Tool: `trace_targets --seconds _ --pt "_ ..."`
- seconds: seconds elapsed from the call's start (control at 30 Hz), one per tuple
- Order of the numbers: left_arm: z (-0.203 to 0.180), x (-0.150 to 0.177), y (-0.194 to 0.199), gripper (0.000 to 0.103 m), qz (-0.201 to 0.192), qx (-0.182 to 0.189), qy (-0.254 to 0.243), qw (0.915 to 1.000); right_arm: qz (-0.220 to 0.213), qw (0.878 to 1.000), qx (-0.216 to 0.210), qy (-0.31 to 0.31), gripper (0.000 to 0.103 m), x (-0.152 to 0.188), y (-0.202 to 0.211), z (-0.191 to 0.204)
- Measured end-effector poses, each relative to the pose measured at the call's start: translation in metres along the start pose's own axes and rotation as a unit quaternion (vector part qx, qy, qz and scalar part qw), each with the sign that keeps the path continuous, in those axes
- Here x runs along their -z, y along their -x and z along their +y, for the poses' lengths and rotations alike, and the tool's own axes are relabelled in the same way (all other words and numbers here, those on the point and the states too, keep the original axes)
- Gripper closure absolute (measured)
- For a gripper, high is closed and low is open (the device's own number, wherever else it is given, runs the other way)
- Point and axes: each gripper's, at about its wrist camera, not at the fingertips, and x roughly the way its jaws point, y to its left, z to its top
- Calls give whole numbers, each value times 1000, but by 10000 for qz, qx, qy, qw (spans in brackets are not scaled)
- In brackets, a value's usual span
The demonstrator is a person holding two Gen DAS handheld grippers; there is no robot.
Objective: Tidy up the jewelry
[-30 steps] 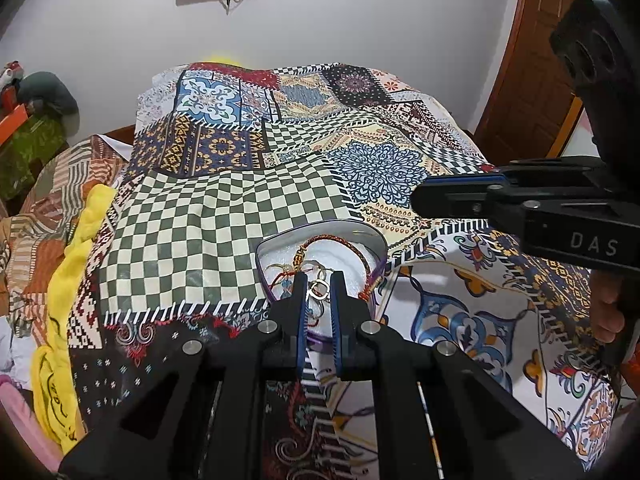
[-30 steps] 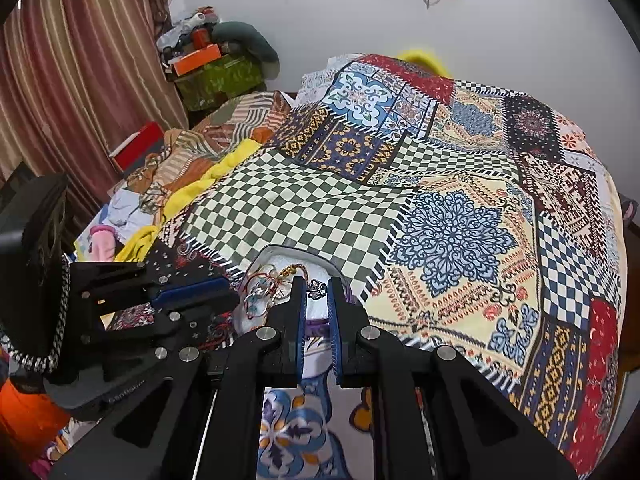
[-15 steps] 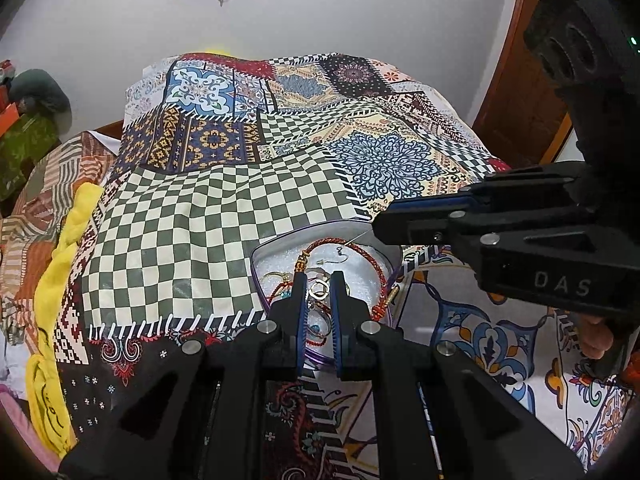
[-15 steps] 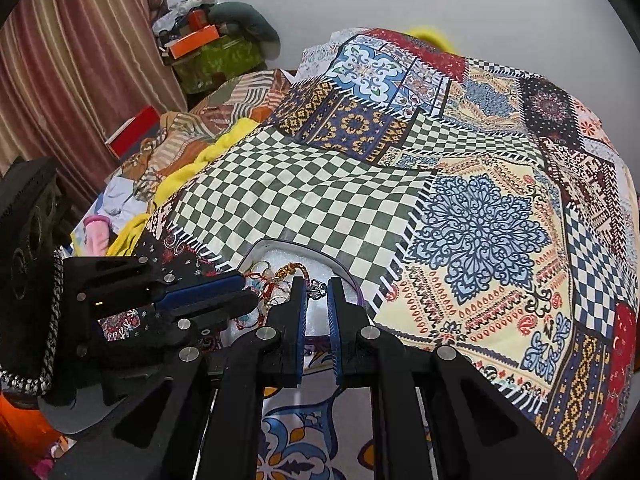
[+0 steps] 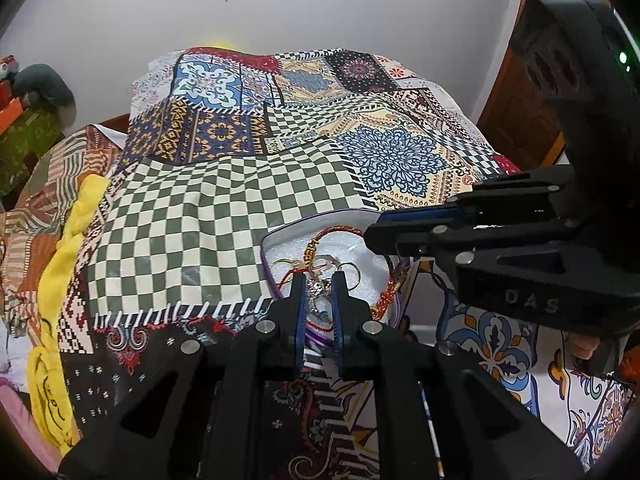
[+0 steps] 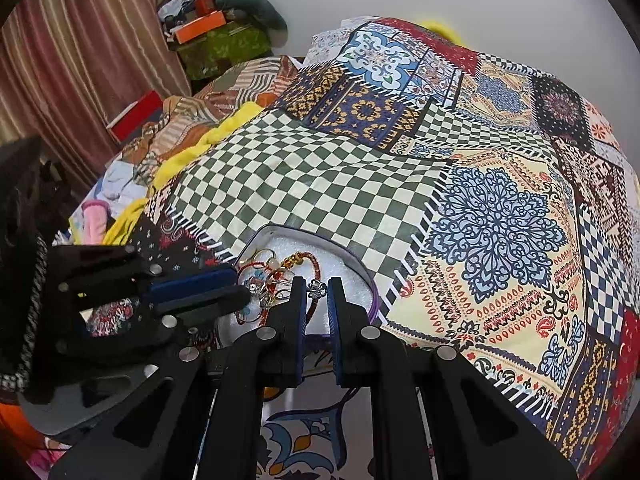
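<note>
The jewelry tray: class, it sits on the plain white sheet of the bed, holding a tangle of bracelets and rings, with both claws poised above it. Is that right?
Not quite. The jewelry tray sits on a patterned patchwork bedspread, part of it green-and-cream checks, not a plain white sheet. The right wrist view shows this. The rest stands: bracelets and rings lie tangled inside, with the left claw and the right claw poised above.

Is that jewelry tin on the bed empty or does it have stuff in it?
Not empty. The open tin holds a tangle of jewelry: a red-and-gold braided bracelet, rings and threads on white padding.

Black hand-held gripper (image 5: 319, 280), blue pads, silver screws.
</note>
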Motion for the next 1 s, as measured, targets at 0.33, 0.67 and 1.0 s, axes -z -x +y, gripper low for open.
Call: trace_targets --seconds 0.33,0.67,1.0 --pt "8 0 18 81 -87 -151 133 9998 -128 9992 321 196 75 0 10 7" --pt "-2 1 55 81 -279 -226 118 9993 -350 9976 537 247 75 5 45 15" --pt "-29 -9 152 81 -1150 -259 115 9930 -1266 9890 756 106 75 15 142 38"
